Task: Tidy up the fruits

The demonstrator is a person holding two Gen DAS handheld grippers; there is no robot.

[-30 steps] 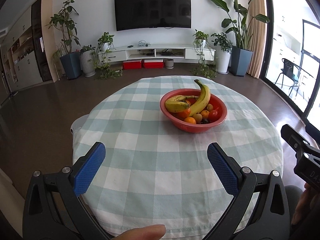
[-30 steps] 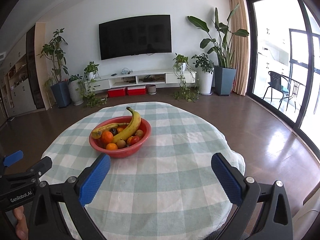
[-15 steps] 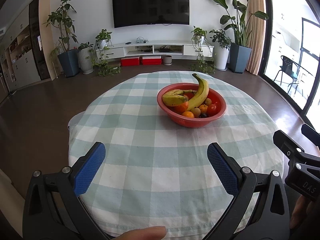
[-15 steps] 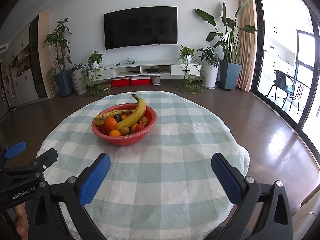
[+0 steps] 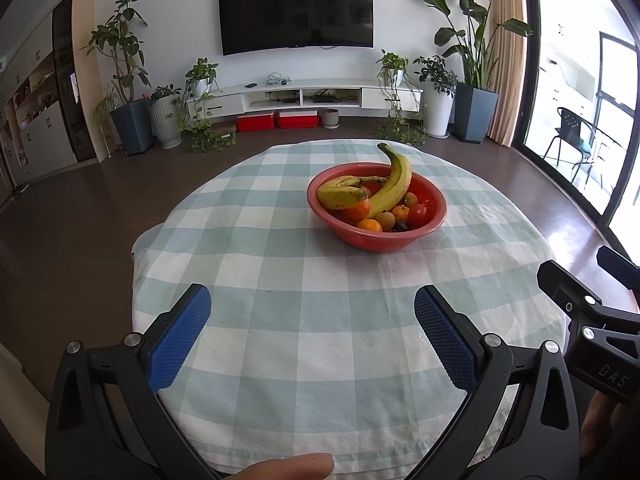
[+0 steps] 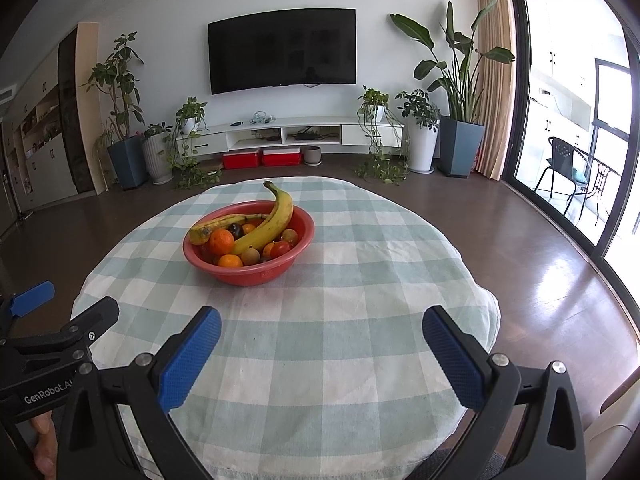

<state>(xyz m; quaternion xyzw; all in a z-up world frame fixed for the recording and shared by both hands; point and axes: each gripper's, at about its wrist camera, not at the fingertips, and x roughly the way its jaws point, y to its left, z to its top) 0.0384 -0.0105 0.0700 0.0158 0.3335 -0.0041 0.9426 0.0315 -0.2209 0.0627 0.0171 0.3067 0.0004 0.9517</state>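
A red bowl [image 5: 376, 242] [image 6: 244, 276] stands on the round checked table, past its middle. In it lie two bananas [image 5: 394, 188] [image 6: 268, 226], several oranges [image 5: 356, 212] [image 6: 221, 241], a red tomato [image 5: 418, 214] and small brownish and dark fruits. My left gripper [image 5: 312, 320] hangs open over the near part of the table, well short of the bowl, nothing between its blue pads [image 5: 178, 338]. My right gripper [image 6: 320, 340] is open too, empty, over the near edge, with the bowl ahead and to its left.
The green-and-white checked cloth [image 5: 300, 320] covers the whole table. Dark wooden floor surrounds it. Against the far wall are a TV [image 5: 296, 10], a low white shelf [image 5: 304, 96] and several potted plants. Glass doors [image 6: 580, 120] are at the right. A fingertip [image 5: 288, 466] shows at the bottom.
Both grippers have moved forward over the table toward the bowl, which now looks larger and nearer. Both stay open and empty.
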